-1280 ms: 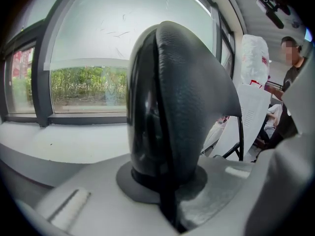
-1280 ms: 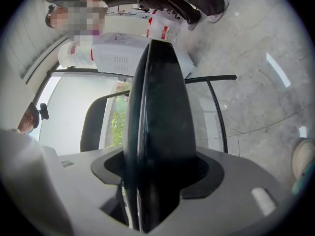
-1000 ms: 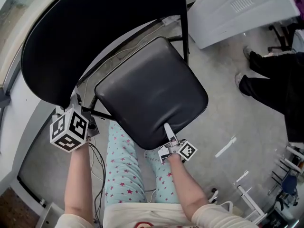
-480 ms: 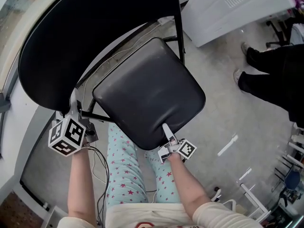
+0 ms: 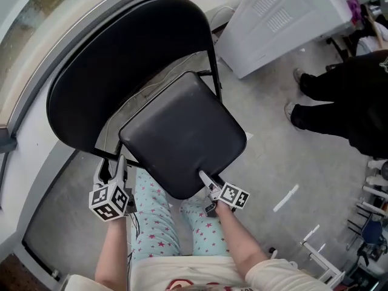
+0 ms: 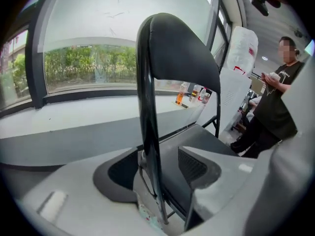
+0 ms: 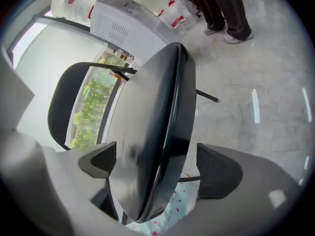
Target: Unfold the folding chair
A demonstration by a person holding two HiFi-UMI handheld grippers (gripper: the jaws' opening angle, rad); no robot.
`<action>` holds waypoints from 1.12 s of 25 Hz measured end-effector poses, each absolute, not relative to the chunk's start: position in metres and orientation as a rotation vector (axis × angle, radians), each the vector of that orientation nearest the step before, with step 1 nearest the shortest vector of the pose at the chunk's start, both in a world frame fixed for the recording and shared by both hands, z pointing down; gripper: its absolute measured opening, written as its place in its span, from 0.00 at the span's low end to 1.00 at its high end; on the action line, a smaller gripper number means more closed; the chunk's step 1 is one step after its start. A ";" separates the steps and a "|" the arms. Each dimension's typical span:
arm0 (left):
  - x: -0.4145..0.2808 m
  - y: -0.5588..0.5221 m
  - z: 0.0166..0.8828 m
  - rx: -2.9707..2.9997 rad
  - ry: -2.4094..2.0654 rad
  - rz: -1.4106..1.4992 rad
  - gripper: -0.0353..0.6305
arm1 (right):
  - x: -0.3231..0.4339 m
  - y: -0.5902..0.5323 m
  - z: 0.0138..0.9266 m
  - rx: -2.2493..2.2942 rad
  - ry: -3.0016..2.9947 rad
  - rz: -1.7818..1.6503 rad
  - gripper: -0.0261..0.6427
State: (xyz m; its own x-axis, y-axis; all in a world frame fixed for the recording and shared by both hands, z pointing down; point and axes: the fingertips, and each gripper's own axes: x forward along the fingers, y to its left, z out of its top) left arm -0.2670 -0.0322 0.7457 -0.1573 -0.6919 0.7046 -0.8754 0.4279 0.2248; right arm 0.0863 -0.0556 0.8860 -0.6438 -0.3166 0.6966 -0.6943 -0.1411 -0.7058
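Observation:
The black folding chair stands in front of me, its round backrest (image 5: 121, 59) at the upper left and its padded seat (image 5: 182, 132) tilted in the middle of the head view. My right gripper (image 5: 203, 176) is shut on the seat's front edge (image 7: 147, 122), with one pad on the top face and the other under the rim. My left gripper (image 5: 112, 167) is low at the chair's left side. It stands open, and the black frame tube (image 6: 147, 132) runs up between its jaws with room to spare. The backrest (image 6: 182, 53) rises above it.
A white cabinet (image 5: 285, 17) stands behind the chair at the right. A person in black (image 5: 345, 96) stands beside it. A curved window ledge (image 5: 36, 41) runs along the left. My legs in star-print trousers (image 5: 151, 223) are under the seat. Metal racks (image 5: 370, 223) stand at the far right.
The left gripper has slid down and to the right along the frame. The chair now sits further from me, with more of the backrest showing. The right gripper keeps its hold on the seat edge.

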 end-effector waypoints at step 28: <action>-0.070 -0.052 0.460 1.809 -1.811 0.082 0.38 | 0.010 -0.098 0.486 0.924 -2.680 0.977 0.22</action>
State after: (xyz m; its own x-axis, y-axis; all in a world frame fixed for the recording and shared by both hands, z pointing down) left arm -0.0696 -0.0523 0.4603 0.0802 -0.8995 0.4295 -0.9345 0.0820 0.3463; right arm 0.0101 -0.0978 0.4855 -0.8009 -0.5014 0.3273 -0.5944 0.5998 -0.5357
